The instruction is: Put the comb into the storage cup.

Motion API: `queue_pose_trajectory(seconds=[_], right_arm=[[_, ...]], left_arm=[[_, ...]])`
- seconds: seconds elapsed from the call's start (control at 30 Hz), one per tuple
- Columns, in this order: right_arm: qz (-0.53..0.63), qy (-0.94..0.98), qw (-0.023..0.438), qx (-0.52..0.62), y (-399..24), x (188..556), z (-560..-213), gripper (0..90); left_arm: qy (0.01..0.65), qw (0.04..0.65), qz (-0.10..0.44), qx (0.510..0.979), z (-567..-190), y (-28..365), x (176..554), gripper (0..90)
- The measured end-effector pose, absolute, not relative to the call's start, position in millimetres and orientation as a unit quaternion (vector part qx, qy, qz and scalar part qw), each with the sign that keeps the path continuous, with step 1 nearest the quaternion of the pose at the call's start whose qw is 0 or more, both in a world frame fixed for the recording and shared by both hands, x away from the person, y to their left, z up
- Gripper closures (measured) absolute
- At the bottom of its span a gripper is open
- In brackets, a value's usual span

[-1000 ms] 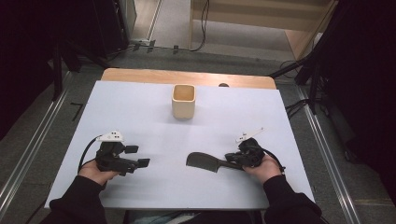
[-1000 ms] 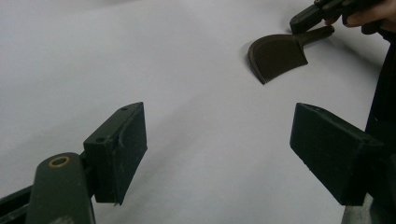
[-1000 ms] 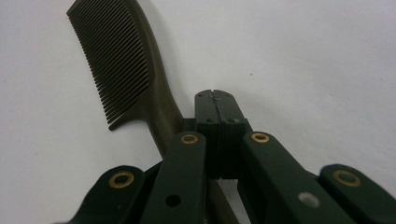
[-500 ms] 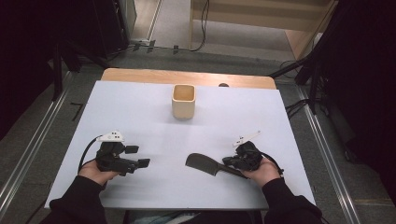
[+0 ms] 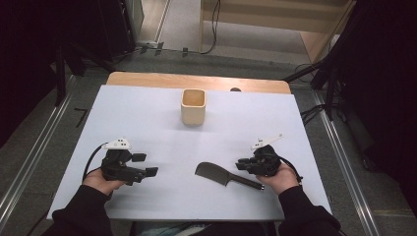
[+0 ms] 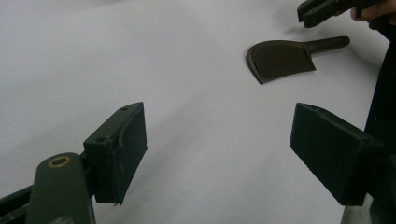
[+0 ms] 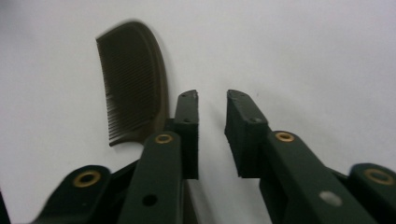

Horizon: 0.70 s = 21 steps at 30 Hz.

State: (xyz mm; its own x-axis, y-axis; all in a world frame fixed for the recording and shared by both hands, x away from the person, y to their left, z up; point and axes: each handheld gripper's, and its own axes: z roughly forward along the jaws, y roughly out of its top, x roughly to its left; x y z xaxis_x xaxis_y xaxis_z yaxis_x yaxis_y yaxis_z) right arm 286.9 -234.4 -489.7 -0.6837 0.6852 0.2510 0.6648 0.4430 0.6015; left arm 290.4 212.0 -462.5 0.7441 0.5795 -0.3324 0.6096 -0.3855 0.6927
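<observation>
A dark comb (image 5: 211, 173) with a curved toothed blade and a thin handle lies flat on the white table (image 5: 147, 113), front right of centre. My right gripper (image 5: 239, 164) rests just beside and behind the handle, and its jaws stand a narrow gap apart with nothing between them. In the right gripper view the comb (image 7: 135, 79) lies left of that gripper (image 7: 212, 100), outside the jaws. My left gripper (image 5: 146, 164) sits at the front left, wide open and empty. The left gripper view looks past it (image 6: 219, 149) to the comb (image 6: 280, 58) and the right gripper (image 6: 310, 11).
A pale square cup (image 5: 193, 106) stands upright at the table's back middle. A wooden strip (image 5: 196, 81) borders the far edge. Metal rails (image 5: 29, 162) run along the floor on both sides.
The right hand has shifted slightly toward the front, and the comb's handle now lies bare along the hand's front side. The left gripper has stayed put.
</observation>
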Motion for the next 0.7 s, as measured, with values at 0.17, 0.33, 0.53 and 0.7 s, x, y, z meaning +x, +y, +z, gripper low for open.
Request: queue_pose_trajectory(seconds=[0.17, 0.33, 0.53, 0.7], right_arm=[[0.392, 0.830, 0.022, 0.395, -237, 283, -477, 56.4], [0.415, 0.825, 0.034, 0.381, -239, 276, -468, 44.0], [0.429, 0.817, 0.043, 0.382, -247, 266, -461, 34.6], [0.444, 0.807, 0.042, 0.387, -255, 257, -458, 29.9]], left_arm=[[0.358, 0.424, -0.018, 0.832, -462, 212, 290, 19.2], [0.358, 0.425, -0.017, 0.831, -462, 212, 290, 19.3], [0.357, 0.425, -0.017, 0.832, -461, 212, 289, 19.3], [0.357, 0.430, -0.019, 0.829, -461, 212, 289, 19.2]])
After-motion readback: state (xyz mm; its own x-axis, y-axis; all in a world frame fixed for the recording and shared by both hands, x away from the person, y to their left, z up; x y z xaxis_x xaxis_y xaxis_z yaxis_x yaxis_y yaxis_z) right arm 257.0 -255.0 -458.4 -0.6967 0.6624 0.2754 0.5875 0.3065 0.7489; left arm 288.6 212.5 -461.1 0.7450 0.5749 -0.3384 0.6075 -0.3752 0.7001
